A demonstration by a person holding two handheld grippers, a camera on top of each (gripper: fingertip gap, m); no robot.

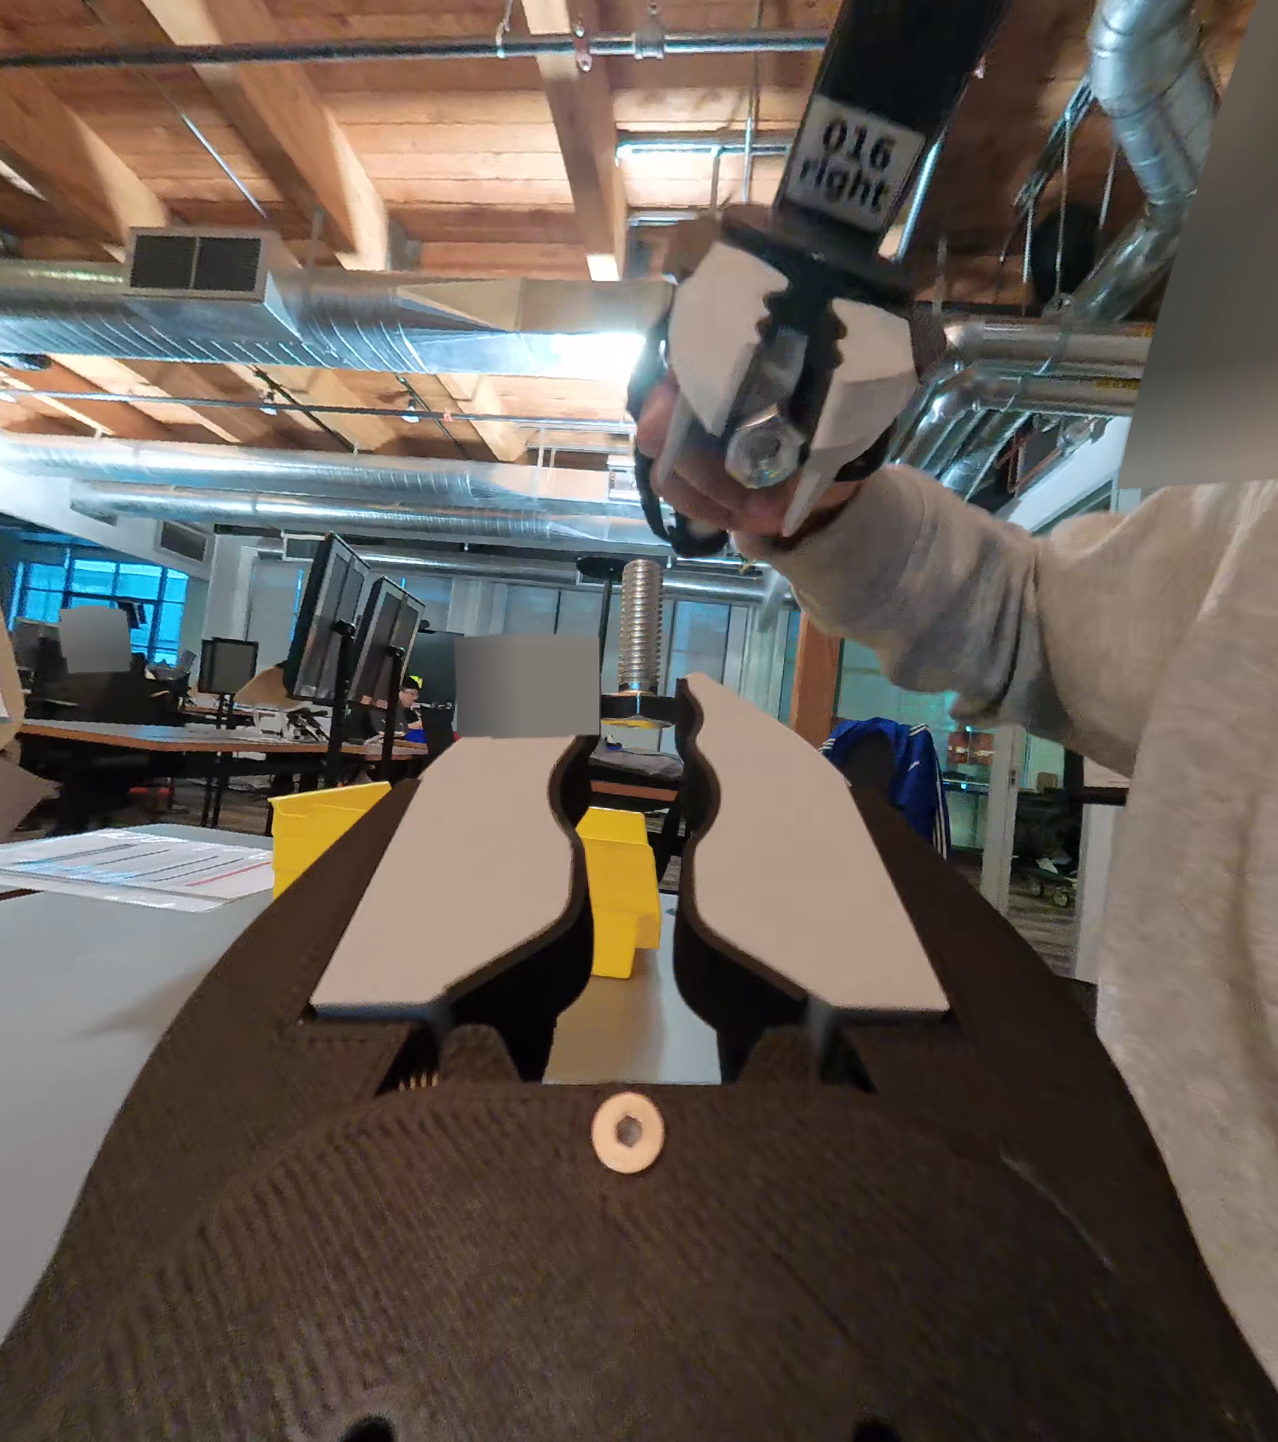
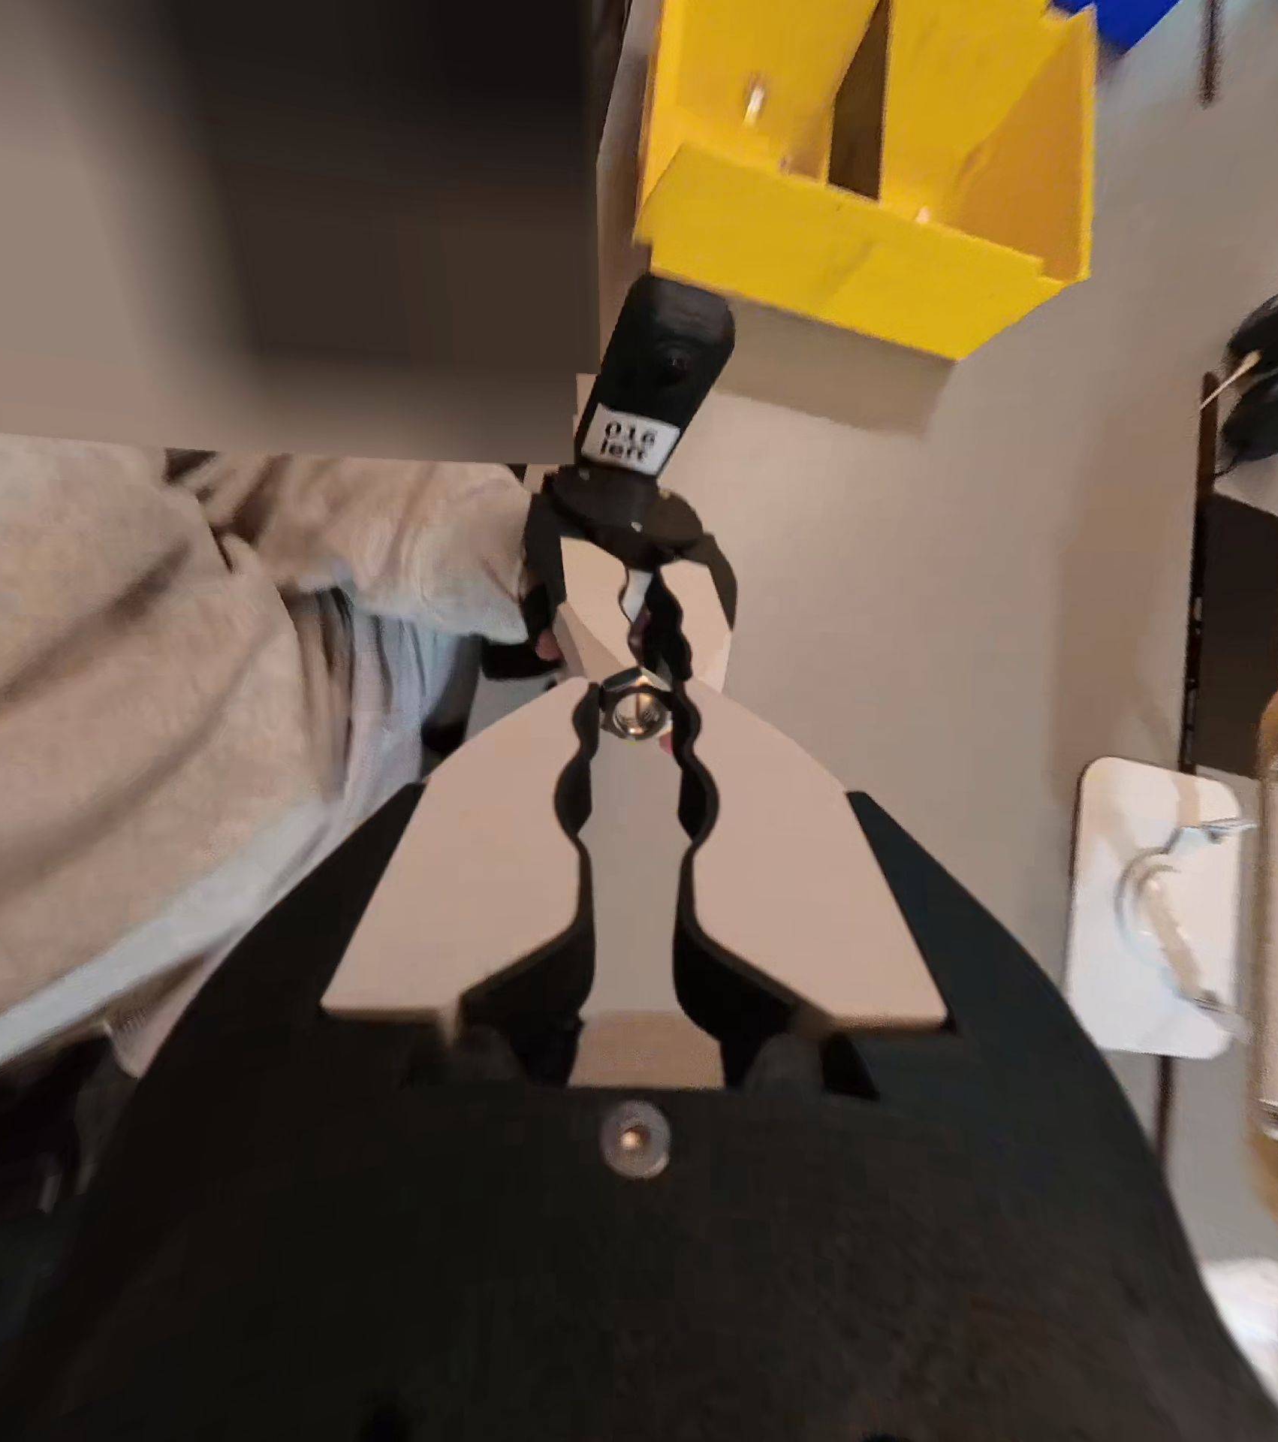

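Observation:
My left gripper (image 1: 636,710) is shut on the head end of a silver threaded bolt (image 1: 640,624), which stands upright above its fingertips. My right gripper (image 1: 733,499) hangs above and to the right of the bolt, pointing down, shut on a silver hex nut (image 1: 763,451). In the right wrist view the right gripper (image 2: 636,690) pinches the nut (image 2: 632,714) at its tips, with the nut's hole facing the camera. The left gripper (image 2: 659,655) sits just beyond the nut, its fingers close together. The nut hides the bolt in that view.
Yellow bins (image 1: 620,882) stand on the white table (image 1: 74,1014) ahead, and also show in the right wrist view (image 2: 854,211). A printed sheet (image 1: 113,858) lies at the left. A white tray (image 2: 1112,975) with metal hooks lies at the right. A person's light sleeve (image 1: 1088,663) fills the right side. There is about 7 cm between the tips of the two grippers.

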